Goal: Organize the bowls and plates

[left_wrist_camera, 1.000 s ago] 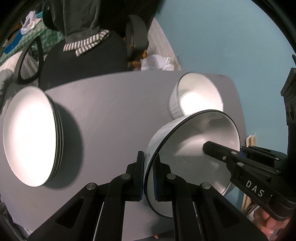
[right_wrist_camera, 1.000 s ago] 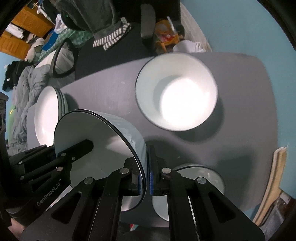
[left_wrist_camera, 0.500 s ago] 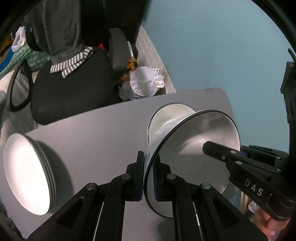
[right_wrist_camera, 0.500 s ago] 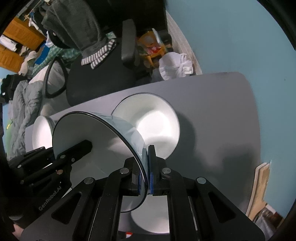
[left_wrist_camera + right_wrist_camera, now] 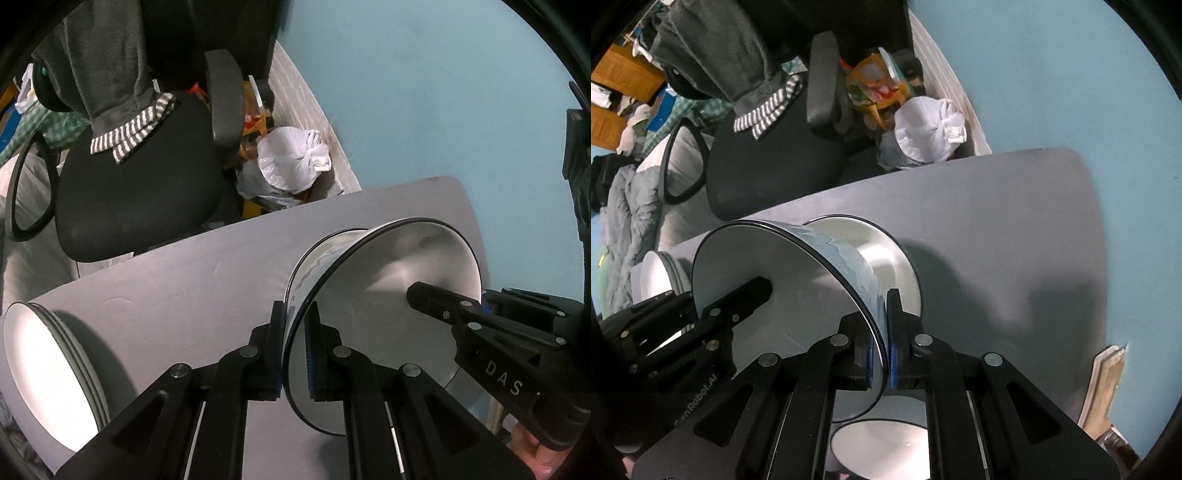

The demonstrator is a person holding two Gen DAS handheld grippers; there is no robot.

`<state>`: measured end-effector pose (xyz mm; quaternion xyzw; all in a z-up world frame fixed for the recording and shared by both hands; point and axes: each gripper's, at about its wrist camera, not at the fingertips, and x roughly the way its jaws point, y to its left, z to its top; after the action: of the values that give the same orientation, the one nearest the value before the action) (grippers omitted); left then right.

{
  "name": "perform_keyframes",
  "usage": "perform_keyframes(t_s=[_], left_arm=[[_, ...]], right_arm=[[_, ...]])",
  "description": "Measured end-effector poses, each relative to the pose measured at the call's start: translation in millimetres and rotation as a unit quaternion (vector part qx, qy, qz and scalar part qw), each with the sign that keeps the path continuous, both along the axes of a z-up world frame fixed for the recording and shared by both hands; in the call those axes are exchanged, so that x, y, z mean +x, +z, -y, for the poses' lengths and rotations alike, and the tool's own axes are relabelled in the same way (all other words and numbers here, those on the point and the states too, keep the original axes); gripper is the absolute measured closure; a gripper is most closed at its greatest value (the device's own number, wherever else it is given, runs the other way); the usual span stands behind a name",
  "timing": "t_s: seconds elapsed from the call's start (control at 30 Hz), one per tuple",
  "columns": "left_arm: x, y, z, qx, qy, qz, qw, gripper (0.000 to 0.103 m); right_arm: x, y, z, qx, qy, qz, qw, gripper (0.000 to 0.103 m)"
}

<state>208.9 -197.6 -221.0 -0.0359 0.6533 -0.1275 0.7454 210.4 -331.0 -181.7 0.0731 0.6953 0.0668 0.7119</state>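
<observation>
Both grippers hold one white bowl with a dark rim and blue-patterned outside [image 5: 373, 295], also in the right wrist view [image 5: 768, 288]. My left gripper [image 5: 295, 354] is shut on its left rim. My right gripper [image 5: 882, 343] is shut on the opposite rim and shows in the left view [image 5: 480, 332]. The held bowl hangs over a second white bowl [image 5: 882, 258] on the grey table [image 5: 184, 288], mostly hiding it. A stack of white plates [image 5: 48, 373] sits at the table's left. A third white bowl [image 5: 886, 446] lies below my right gripper.
A black office chair [image 5: 140, 192] with a grey garment stands beyond the table's far edge. A white plastic bag [image 5: 291, 158] and clutter lie on the floor by the blue wall [image 5: 424, 92]. Wooden boards [image 5: 1104, 387] lean at the table's right.
Both grippers have carried the held bowl toward the far bowl. It now overlaps that bowl from above. The plate stack has slid lower left in view.
</observation>
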Motion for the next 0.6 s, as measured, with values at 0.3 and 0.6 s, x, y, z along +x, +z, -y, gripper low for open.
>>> perform_keyframes(t_s=[0.3, 0.6], left_arm=[[5.6, -5.5, 7.8, 0.020, -0.013, 0.001, 0.9997, 0.095], [8.6, -19.4, 16.1, 0.042, -0.036, -0.012, 0.9984, 0.093]], right_arm=[[4.9, -11.3, 6.1, 0.004, -0.004, -0.016, 1.000, 0.096], [7.2, -18.9, 5.6, -0.008, 0.002, -0.031, 0.999, 0.094]])
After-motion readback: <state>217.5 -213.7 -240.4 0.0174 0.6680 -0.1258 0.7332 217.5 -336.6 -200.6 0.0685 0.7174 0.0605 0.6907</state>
